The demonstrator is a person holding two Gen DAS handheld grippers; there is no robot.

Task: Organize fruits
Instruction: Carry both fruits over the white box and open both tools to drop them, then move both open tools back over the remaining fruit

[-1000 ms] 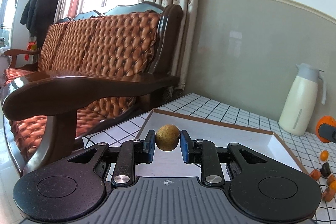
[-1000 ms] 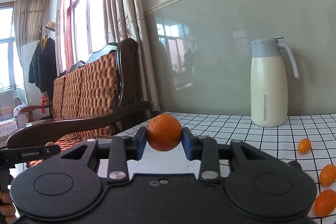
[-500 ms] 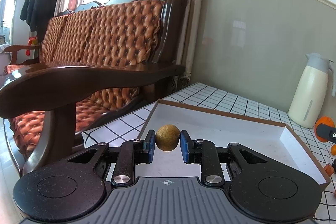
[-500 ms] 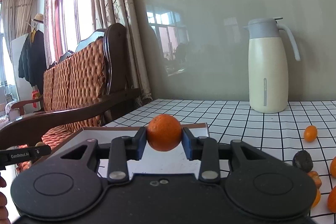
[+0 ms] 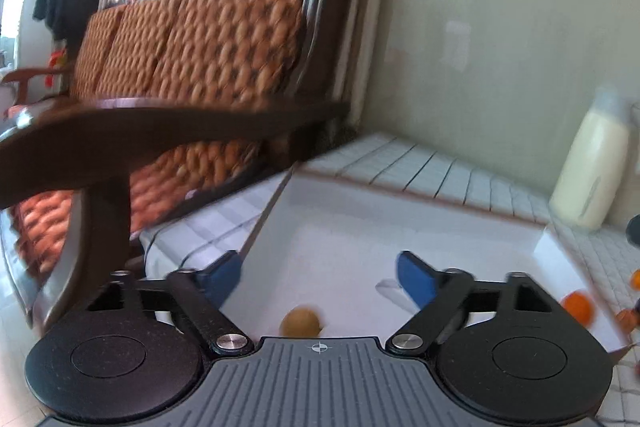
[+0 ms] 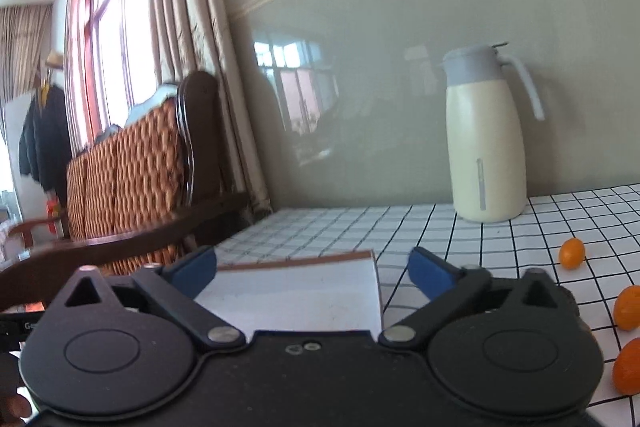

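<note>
Now the left gripper point(image 5: 320, 275) was opening wide over the white tray point(image 5: 400, 247), with nothing between its jaws; a small brown fruit point(image 5: 301, 322) lay in the tray below. The right gripper point(image 6: 312, 269) was opening too, empty.

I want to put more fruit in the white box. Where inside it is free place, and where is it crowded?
The white box has a bare floor from the brown fruit at its near side to the far wall. An orange sits at its right edge. Crowded: the checked cloth at the right, with small orange fruits.
</note>
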